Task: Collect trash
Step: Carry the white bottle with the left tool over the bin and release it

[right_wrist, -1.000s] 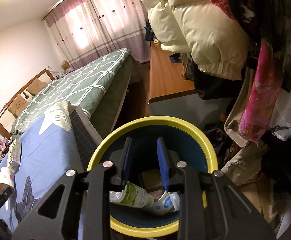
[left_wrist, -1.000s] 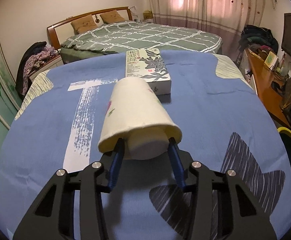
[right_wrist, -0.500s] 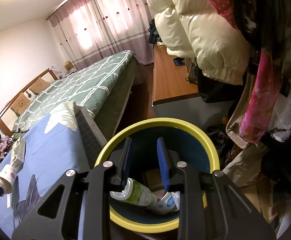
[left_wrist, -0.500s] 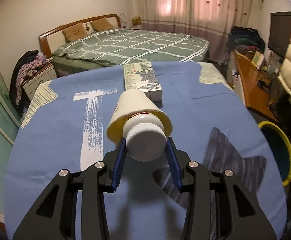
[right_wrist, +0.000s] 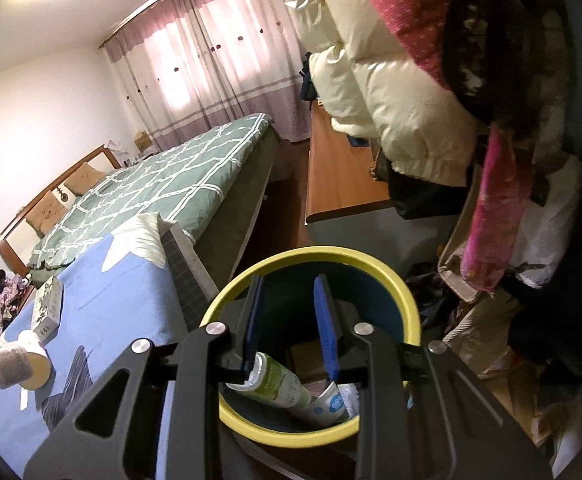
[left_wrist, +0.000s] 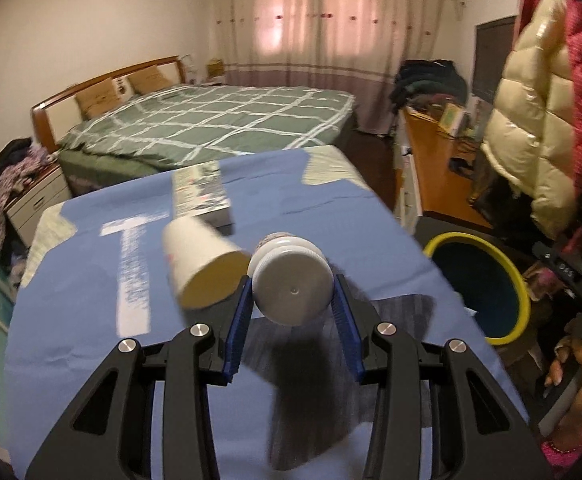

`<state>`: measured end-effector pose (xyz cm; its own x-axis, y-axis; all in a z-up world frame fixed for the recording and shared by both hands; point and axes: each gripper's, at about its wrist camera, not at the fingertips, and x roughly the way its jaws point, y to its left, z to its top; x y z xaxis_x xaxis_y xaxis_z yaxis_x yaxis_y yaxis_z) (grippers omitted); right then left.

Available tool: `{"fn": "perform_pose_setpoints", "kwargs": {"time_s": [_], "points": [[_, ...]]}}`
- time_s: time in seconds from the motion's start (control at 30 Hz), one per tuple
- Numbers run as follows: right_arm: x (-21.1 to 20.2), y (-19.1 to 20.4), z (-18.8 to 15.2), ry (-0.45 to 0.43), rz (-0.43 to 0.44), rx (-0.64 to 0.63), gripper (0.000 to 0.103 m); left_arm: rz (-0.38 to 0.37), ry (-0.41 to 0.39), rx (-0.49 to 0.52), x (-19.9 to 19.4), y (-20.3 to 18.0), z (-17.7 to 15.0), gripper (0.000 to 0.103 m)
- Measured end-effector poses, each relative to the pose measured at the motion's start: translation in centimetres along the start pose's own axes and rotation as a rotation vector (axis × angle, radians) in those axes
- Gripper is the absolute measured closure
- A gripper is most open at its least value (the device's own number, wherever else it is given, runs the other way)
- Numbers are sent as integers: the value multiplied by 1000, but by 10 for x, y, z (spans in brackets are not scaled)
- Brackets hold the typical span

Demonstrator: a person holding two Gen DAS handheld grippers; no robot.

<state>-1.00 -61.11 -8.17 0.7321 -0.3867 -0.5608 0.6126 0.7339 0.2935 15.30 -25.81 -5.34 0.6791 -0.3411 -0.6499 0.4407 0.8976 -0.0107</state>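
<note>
Bottle (left_wrist: 291,288) out of cup (left_wrist: 201,266), between fingers (left_wrist: 240,320)

The left gripper (left_wrist: 293,308) points forward and downward, its two blue-padded fingers (left_wrist: 238,332) standing at nine and three o'clock and pressed against the sides of a white bottle (left_wrist: 291,284) whose flat base faces the camera. The right gripper (right_wrist: 289,326) also tilts downward, its blue fingers (right_wrist: 325,328) parallel with a narrow gap and nothing between them. At four o'clock in the left wrist view, a hand (left_wrist: 575,376) wraps around a handle.
</note>
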Motion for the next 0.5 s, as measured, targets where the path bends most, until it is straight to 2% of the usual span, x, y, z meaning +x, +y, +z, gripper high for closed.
{"fn": "perform_pose_setpoints", "kwargs": {"time_s": [0.23,0.5], "points": [[-5,-23,2,-13,-35,23,78,-83,4,77,14,-53,15,63],[-7,-56,4,-14,-85,56,78,-220,50,181,56,-143,33,63]]}}
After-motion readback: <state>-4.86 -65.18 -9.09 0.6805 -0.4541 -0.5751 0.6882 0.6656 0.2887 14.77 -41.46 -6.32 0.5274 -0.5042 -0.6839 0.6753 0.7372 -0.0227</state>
